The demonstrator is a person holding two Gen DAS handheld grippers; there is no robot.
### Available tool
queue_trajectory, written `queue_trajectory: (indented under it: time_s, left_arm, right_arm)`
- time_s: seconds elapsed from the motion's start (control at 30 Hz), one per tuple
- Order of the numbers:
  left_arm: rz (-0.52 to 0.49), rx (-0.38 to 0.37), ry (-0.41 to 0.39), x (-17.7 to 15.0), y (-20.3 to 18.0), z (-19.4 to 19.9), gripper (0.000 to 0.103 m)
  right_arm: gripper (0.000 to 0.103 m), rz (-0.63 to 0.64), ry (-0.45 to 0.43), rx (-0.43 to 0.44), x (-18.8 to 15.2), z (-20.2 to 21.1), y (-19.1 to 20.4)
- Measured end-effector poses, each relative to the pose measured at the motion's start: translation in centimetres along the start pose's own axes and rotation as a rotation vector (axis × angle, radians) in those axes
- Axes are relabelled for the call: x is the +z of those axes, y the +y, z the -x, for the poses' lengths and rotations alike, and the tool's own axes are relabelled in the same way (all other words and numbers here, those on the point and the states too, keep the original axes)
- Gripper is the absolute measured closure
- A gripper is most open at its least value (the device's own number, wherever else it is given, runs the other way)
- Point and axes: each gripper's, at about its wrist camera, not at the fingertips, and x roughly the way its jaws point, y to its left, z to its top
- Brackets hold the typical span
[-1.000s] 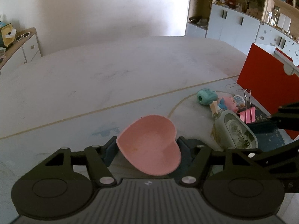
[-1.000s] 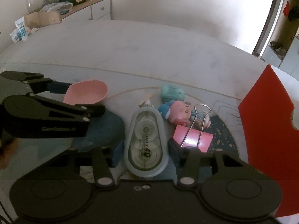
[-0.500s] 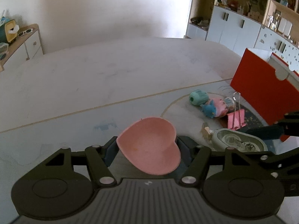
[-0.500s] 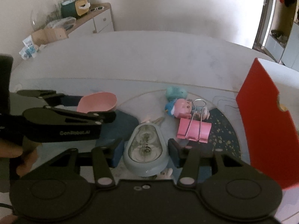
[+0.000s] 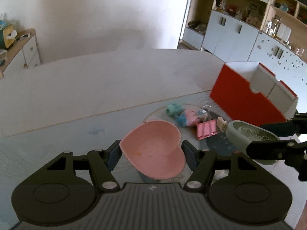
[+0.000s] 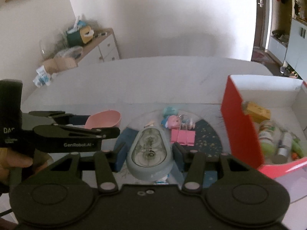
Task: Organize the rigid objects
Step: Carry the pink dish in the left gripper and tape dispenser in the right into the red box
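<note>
Change: both grippers are riding higher than a second ago, so the red box (image 6: 241,126), then only a flat red wall, is now showing its open inside.
Tape dispenser: the grey-green correction-tape dispenser (image 6: 148,153) is sitting between the right gripper (image 6: 148,155) fingers, lifted clear of the table, left of the red box and lower than its rim.
Right claw: it is closing about halfway, both pads pressing the dispenser's sides.
Heart dish: the pink heart-shaped dish (image 5: 153,149) is being carried in the left gripper (image 5: 152,153), further left of the red box than the dispenser.
Left claw: it is standing wide, a pad at each edge of the dish, gripping it.
Left on the table: a pink binder clip (image 6: 183,137), a small pink and blue figure (image 6: 171,121) and a teal toy (image 6: 169,111) are lying close together on the round mat (image 6: 207,136), just left of the red box.
Already in the box: a yellow block (image 6: 257,112) and some bottles or jars, too blurred to name, are lying inside.
Progress: the job is looking partly done; two pieces are heading in, I judge, and three are waiting.
Table: the white table (image 5: 96,84) is stretching away behind the red box.
</note>
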Motion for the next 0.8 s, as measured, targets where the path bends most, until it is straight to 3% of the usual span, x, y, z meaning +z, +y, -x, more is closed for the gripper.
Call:
queue_trajectory:
  time_s: [0.37,0.8]
  left_arm:
    - [-0.027,-0.051,-0.032,2.5,-6.0,3.1,0.035]
    - [-0.075,-0.090,-0.046,5.2,-15.2,1.5,0.035]
  right_arm:
    - [0.052,-0.033,-0.086,-0.020,0.1,5.3,-4.9]
    - [0.053,-0.054,-0.155,-0.053,0.7,8.7,-13.9]
